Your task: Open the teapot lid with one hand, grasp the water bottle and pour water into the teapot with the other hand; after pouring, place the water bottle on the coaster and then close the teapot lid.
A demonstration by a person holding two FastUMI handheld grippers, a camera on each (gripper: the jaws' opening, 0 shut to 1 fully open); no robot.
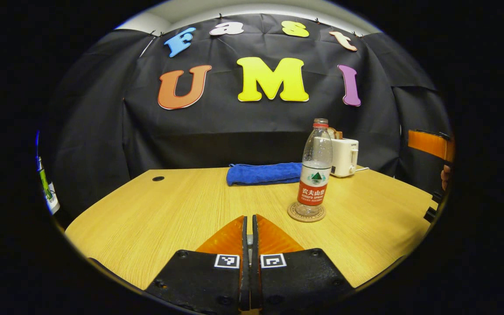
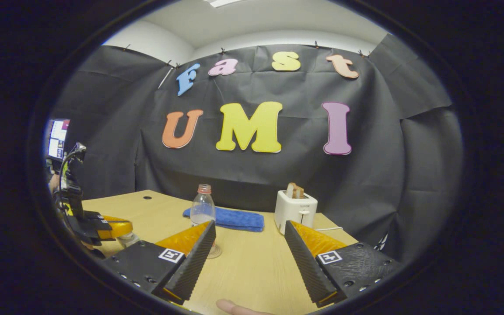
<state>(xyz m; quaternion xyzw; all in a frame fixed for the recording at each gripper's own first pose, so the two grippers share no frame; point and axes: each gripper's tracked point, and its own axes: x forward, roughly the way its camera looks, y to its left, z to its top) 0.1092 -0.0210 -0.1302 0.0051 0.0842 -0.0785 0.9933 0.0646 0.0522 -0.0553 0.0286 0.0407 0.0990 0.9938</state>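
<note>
The water bottle [image 1: 316,168] was seen standing upright on the round coaster [image 1: 306,213], its long axis vertical and its capped neck pointing up; it was held by nothing, and whether any water remained inside could not be told. In the left gripper view the left gripper [image 1: 250,227] was clenched, its two fingers pressed together with nothing between them, low over the wooden worktop [image 1: 169,210]; the bottle stood ahead of it and off to its right, well apart. Behind the bottle a folded blue towel [image 1: 264,173] was laid along the far edge, and a white toaster [image 1: 344,156] with bread in its slot was placed just beside it. In the right gripper view the right gripper [image 2: 250,240] was released, its fingers spread wide above the worktop, with the bottle [image 2: 202,208] seen beyond its left finger. A fingertip [image 2: 234,307] was noted at the bottom edge.
</note>
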